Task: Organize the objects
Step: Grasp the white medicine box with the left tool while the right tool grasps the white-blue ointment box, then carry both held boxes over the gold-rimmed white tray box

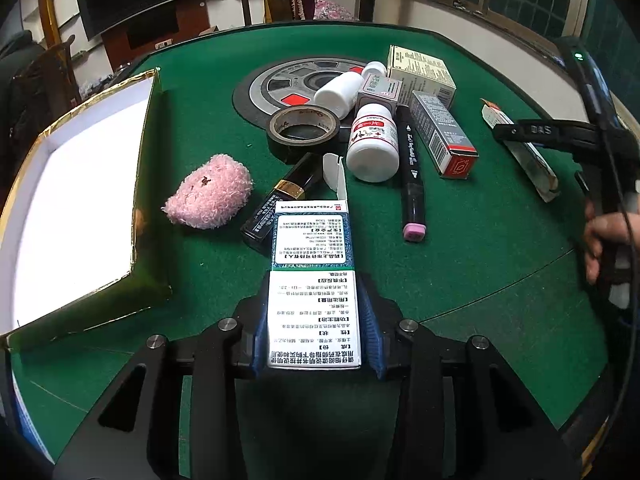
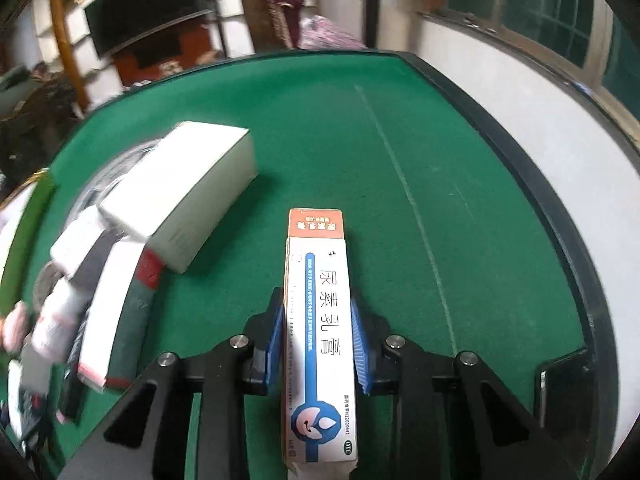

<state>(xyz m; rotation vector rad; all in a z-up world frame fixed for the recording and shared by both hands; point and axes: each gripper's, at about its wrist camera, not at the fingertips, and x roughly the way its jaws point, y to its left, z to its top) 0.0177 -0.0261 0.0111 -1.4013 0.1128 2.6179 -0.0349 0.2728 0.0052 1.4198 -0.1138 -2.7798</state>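
Both tongs grip cartons: left [image 1: 314, 320] green-white carton [image 1: 310, 248], right [image 2: 318, 344] orange-topped carton [image 2: 318, 300]

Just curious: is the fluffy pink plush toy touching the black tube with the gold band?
Apart. The left wrist view shows green felt between the pink plush toy and the black tube.

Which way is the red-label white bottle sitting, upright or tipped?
Tipped: the white bottle lies on its side on the green table, beside the marker.
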